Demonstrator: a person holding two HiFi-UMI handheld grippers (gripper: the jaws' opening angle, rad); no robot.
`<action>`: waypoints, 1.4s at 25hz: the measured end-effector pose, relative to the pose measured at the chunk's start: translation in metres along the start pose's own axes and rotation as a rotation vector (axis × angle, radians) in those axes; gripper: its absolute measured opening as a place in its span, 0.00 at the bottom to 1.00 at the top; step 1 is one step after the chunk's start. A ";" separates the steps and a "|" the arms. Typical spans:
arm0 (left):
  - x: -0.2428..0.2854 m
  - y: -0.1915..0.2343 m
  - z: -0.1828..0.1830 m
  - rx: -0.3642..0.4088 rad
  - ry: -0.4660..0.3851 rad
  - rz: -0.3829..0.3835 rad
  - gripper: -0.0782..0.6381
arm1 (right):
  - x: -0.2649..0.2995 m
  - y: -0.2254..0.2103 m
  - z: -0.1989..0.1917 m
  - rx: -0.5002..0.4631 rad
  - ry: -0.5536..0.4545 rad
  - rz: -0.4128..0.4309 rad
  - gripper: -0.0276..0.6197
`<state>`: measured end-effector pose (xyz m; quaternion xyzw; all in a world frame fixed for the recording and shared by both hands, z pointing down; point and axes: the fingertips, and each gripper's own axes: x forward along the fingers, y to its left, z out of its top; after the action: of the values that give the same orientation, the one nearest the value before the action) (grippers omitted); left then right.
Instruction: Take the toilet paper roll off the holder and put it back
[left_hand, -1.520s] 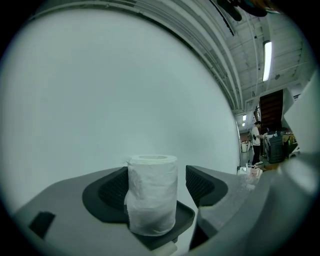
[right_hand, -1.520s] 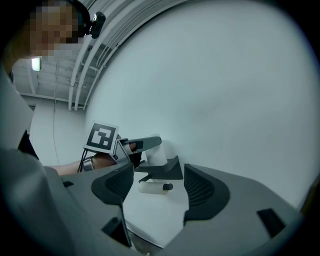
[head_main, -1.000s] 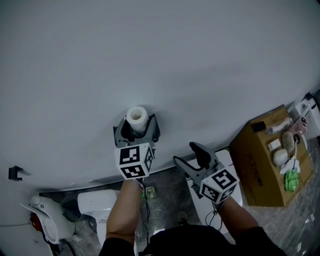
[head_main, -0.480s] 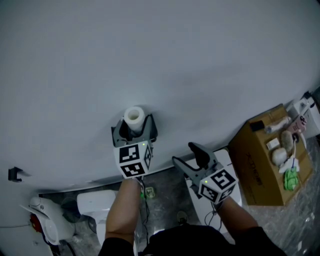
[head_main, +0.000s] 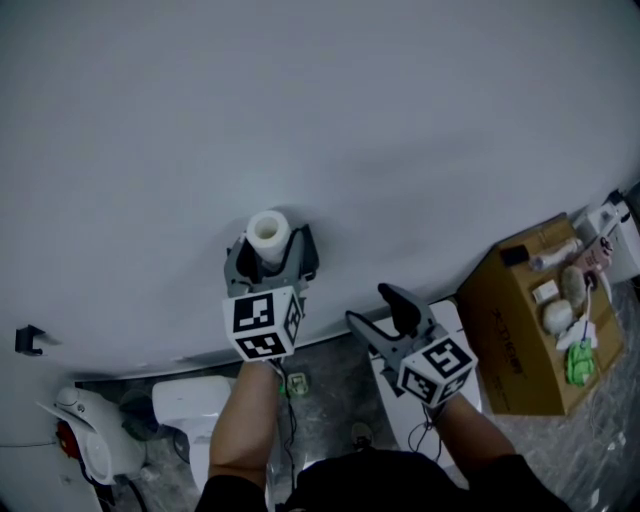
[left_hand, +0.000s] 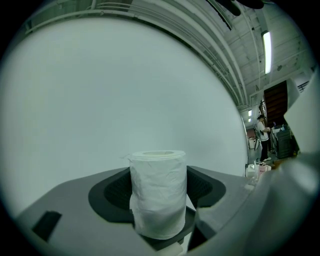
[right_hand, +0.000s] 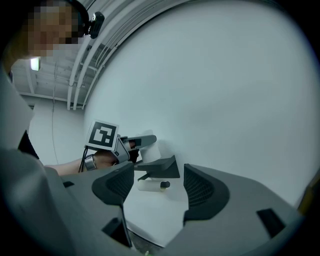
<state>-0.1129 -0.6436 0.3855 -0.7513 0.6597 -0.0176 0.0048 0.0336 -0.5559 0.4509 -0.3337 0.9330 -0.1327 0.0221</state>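
A white toilet paper roll (head_main: 268, 230) stands upright between the jaws of my left gripper (head_main: 270, 246), close to the white wall. In the left gripper view the roll (left_hand: 158, 192) fills the gap; both pads (left_hand: 116, 192) touch its sides, and the jaws have just been closing on it. Its base rests over the holder's dark shelf (left_hand: 169, 243). The right gripper view shows that shelf (right_hand: 162, 169) with a pale spindle (right_hand: 150, 185) under it. My right gripper (head_main: 372, 306) hangs open and empty, to the right of the roll and nearer to me.
An open cardboard box (head_main: 525, 335) with bottles and small items stands at the right. White fixtures (head_main: 185, 405) and a white device with red parts (head_main: 85, 445) sit on the floor at lower left. A small black bracket (head_main: 28, 340) is on the wall.
The left gripper and the roll have shifted slightly left in the head view. The right gripper has stayed where it was.
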 end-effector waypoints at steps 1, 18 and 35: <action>-0.003 0.000 0.002 0.002 -0.004 -0.001 0.54 | 0.000 0.002 0.000 -0.001 -0.001 0.003 0.52; -0.118 0.018 0.014 -0.007 -0.008 -0.060 0.54 | -0.006 0.091 -0.005 -0.015 -0.002 0.050 0.52; -0.335 0.074 0.014 -0.040 -0.011 -0.110 0.54 | -0.043 0.273 -0.028 -0.047 -0.020 0.060 0.52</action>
<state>-0.2289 -0.3215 0.3629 -0.7864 0.6177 -0.0004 -0.0076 -0.1056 -0.3198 0.4043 -0.3074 0.9452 -0.1065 0.0278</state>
